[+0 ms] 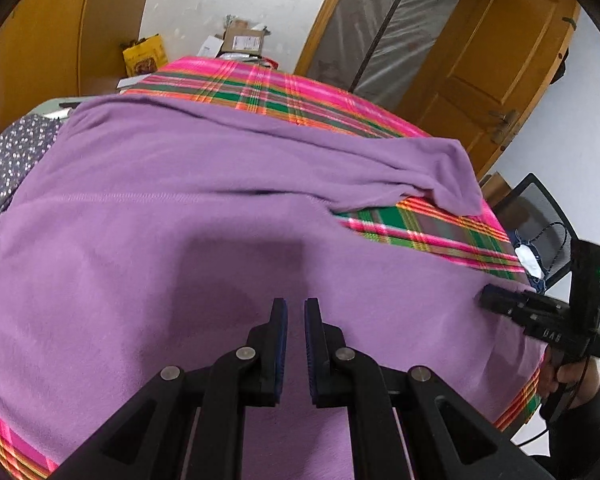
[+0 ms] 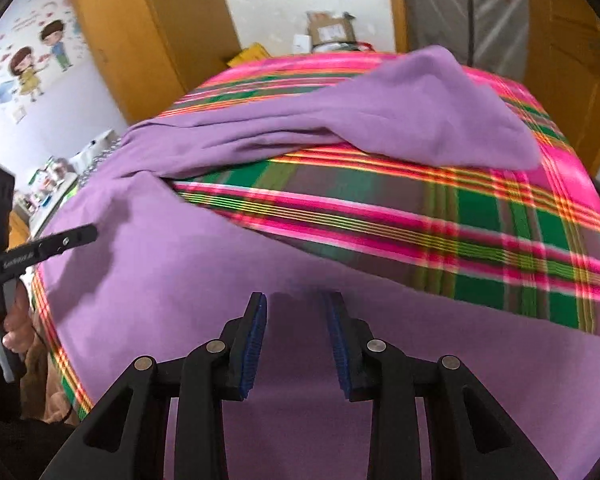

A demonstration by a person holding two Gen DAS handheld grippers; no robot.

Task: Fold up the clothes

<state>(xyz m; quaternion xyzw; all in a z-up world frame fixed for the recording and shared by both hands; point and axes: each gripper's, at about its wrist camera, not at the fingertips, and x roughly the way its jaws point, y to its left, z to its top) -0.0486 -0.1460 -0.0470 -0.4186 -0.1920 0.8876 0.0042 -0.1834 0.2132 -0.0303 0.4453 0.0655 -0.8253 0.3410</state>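
A purple long-sleeved garment (image 1: 180,200) lies spread over a pink and green plaid cloth (image 1: 260,88) on a table. One sleeve (image 1: 440,176) reaches toward the right edge, with plaid showing below it. My left gripper (image 1: 296,304) hovers over the garment's body with a narrow gap between its jaws and nothing in it. At the right, my right gripper (image 1: 496,300) hangs over the garment's edge. In the right wrist view, my right gripper (image 2: 296,298) stands open above the garment (image 2: 180,280) and holds nothing. The sleeve (image 2: 420,112) lies across the plaid cloth (image 2: 460,220), and my left gripper (image 2: 88,234) is at the far left.
A grey dotted fabric (image 1: 8,160) lies at the table's left edge. Cardboard boxes (image 1: 244,40) stand behind the table against the wall. A wooden door (image 1: 500,60) and a mesh chair (image 1: 540,216) are on the right. A person's hand (image 2: 16,320) grips the left handle.
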